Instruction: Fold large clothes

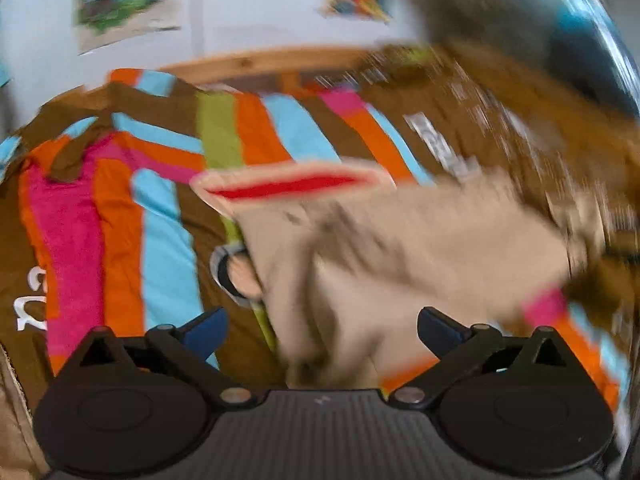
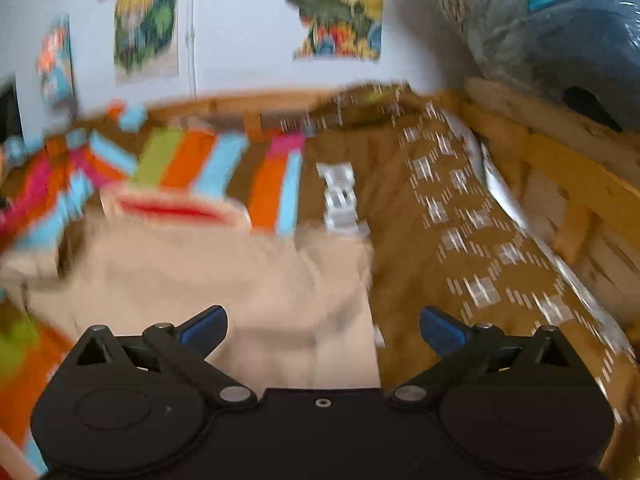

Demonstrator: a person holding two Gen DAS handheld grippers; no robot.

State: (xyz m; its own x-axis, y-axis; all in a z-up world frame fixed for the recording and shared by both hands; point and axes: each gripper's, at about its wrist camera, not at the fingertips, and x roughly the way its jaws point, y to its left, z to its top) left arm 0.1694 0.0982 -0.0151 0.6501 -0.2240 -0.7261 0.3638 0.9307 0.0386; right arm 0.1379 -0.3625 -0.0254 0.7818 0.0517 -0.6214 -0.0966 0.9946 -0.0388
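A white wall (image 2: pixel 240 40) hung with bright posters (image 2: pixel 336 8) backs a wooden bed frame (image 2: pixel 560 160), and the bed is spread with a striped cover (image 1: pixel 168 240) of brown, orange, blue and pink.

On that cover lies the beige garment (image 1: pixel 400 248), the piece I am folding, with a red-lined collar opening (image 1: pixel 288 184) at its far end. Both views are blurred, so I cannot count its layers, but it looks bunched and creased rather than squared off.

My left claw (image 1: pixel 322 328) hovers over its near part with the blue pads spread wide and nothing pinched. My right claw (image 2: pixel 323 328) is spread just as wide, empty, above the garment's right edge where it meets a brown patterned cloth (image 2: pixel 460 220).

I judge a fold has just been laid and let go. The folding is partly done; smoothing and at least one more fold seem left.
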